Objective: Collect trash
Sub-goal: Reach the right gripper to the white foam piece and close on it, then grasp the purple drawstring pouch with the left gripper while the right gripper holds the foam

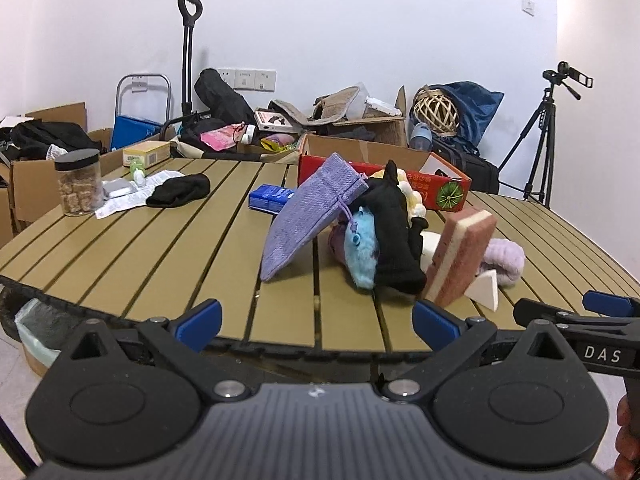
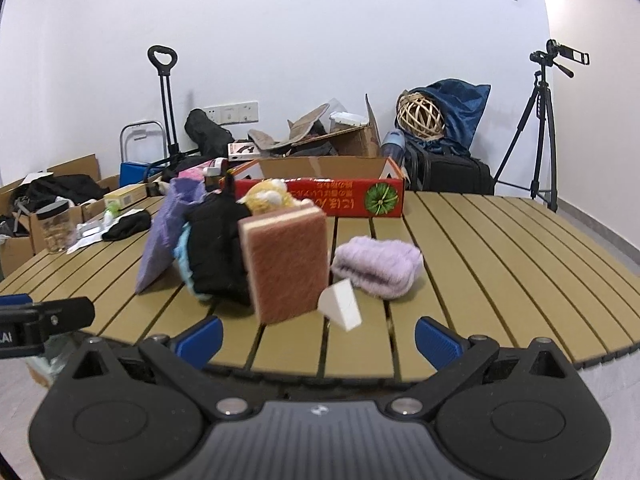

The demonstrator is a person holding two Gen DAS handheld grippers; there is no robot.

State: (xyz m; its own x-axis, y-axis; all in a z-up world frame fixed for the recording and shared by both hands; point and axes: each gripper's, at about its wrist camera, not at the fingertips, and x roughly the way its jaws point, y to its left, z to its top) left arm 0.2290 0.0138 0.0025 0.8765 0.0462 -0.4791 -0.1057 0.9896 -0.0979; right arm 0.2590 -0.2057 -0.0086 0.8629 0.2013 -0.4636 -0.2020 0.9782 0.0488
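A heap lies on the slatted table (image 1: 160, 248): a purple fabric pouch (image 1: 308, 220), a blue plush toy (image 1: 360, 252), a black sock (image 1: 396, 236), a pink-and-cream sponge (image 1: 460, 256), a white wedge (image 1: 486, 290) and a lilac cloth (image 1: 506, 260). My left gripper (image 1: 316, 324) is open at the near table edge, short of the heap, holding nothing. The right wrist view shows the sponge (image 2: 286, 264) standing on edge, the wedge (image 2: 342, 304) and the lilac cloth (image 2: 378, 266) just ahead of my open, empty right gripper (image 2: 318, 336).
A red cardboard box (image 1: 440, 188) stands behind the heap. To the left are a blue packet (image 1: 272, 198), a black cloth (image 1: 180, 190), papers and a lidded jar (image 1: 79, 182). A lined bin (image 1: 40, 332) sits below the table's left edge. Boxes, bags and a tripod (image 1: 540, 136) line the wall.
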